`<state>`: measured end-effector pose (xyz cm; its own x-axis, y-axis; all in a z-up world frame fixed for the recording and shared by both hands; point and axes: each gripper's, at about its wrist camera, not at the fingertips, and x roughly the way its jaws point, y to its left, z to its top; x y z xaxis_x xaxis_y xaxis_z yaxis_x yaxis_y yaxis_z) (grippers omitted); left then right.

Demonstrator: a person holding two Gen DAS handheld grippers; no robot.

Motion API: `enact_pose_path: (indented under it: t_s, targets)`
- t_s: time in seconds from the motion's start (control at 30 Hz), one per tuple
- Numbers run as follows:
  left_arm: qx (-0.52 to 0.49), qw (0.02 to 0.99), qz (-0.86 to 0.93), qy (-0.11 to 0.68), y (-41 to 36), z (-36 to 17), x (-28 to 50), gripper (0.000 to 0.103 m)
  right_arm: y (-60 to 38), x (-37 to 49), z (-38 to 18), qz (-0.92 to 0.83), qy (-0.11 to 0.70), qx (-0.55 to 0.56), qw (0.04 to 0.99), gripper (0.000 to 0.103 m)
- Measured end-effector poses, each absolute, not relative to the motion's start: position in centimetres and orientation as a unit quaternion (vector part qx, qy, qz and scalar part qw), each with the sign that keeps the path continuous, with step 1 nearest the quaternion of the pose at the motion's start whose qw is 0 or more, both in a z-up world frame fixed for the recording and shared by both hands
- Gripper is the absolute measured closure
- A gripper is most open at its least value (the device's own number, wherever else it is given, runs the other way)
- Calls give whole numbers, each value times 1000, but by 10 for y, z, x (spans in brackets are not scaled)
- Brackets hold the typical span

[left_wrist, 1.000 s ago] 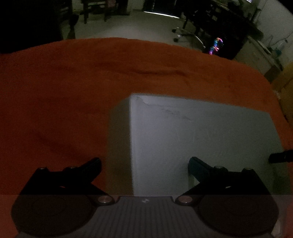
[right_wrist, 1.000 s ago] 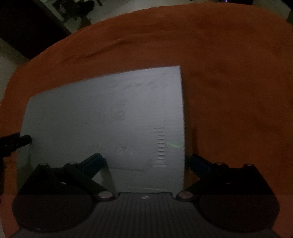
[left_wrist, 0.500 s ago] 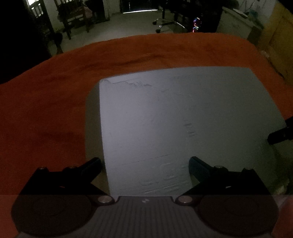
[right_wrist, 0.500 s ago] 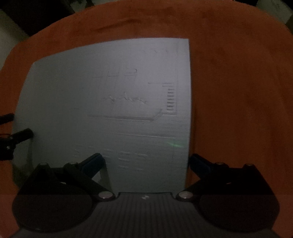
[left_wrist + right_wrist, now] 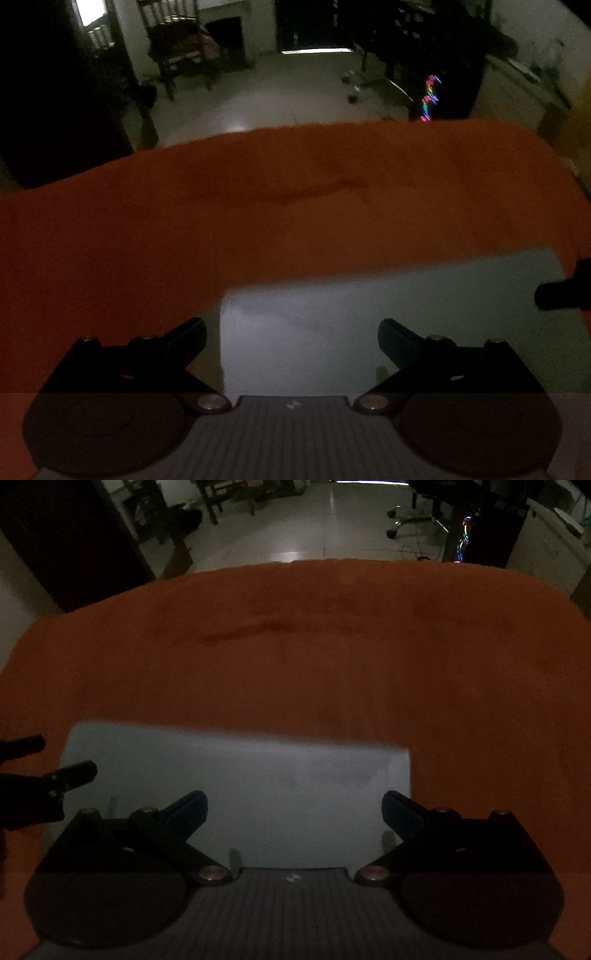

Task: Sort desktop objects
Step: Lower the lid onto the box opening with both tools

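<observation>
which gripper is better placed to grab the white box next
Right, marginally. The right gripper is open with the white box nearly filling the gap between its fingers. The left gripper, also open, straddles only the box's left corner.

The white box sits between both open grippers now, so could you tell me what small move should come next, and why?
Probably close both grippers inward. The white box lies on the orange cloth, with the left gripper straddling its left edge, the right gripper its right edge, both open, neither gripping it.
</observation>
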<state>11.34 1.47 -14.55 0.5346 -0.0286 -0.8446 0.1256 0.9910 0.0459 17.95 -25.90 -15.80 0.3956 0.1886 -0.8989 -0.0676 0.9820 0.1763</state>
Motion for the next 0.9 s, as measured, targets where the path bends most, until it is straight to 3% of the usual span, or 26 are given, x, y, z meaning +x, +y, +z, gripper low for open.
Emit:
enact_pose_path:
  t_s: [0.47, 0.67, 0.9]
  targets:
    - [44, 860, -28, 507, 3, -193, 185, 2, -252, 234, -217, 51, 561, 50, 825, 0]
    - [42, 836, -44, 545, 6, -203, 170, 1, -258, 217, -240, 59, 601, 40, 796, 0]
    - [76, 848, -45, 523, 2, -203, 129, 1, -259, 177, -238, 68, 611, 23, 788, 0]
